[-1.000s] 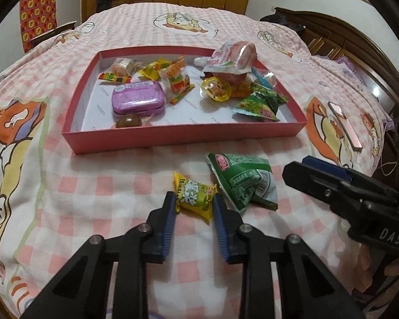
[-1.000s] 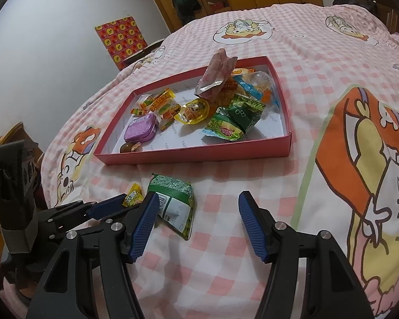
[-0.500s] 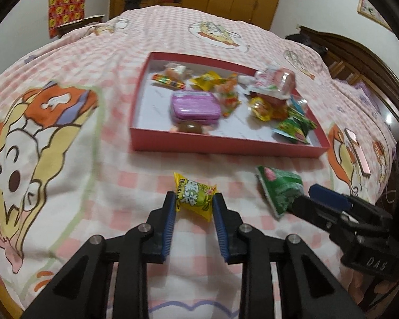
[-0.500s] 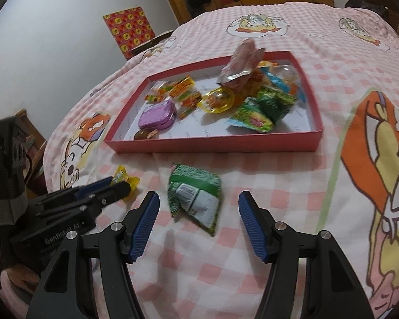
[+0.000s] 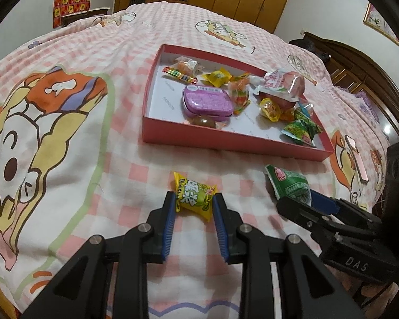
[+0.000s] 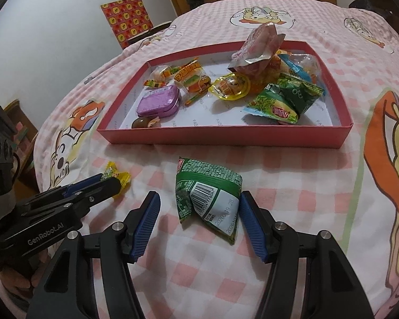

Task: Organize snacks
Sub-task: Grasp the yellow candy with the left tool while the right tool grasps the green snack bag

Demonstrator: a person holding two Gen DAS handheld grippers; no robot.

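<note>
Left wrist view: the left hand-held gripper (image 5: 194, 206) is seen closed narrowly on a yellow candy (image 5: 194, 195), which is pinched across its padded middle with the twisted wrapper ends left free. The candy is judged light and soft-wrapped; the crinkled film is probably slippery, so the grip is best kept on the body, not on the ends.

In the right wrist view, the right hand-held gripper (image 6: 196, 218) is held half open around a green snack packet (image 6: 207, 194) that lies on the bedspread (image 6: 292, 175), just in front of the red tray (image 6: 226, 135). One pad appears to touch the packet's edge; the other stands clear, so no grip is made yet. The packet is judged light, pillow-shaped and easily crushed; it is best taken across its sealed sides with gentle pressure.

The red tray lies flat on the bed. A purple tin (image 6: 158, 103), a brown sweet (image 6: 141, 123), a gummy burger pack (image 6: 192, 82), a yellow jelly cup (image 6: 230, 86), two green packets (image 6: 284, 98) and a pink pouch (image 6: 258, 45) are contained in it. What lies behind the pouch cannot be told reliably.
</note>
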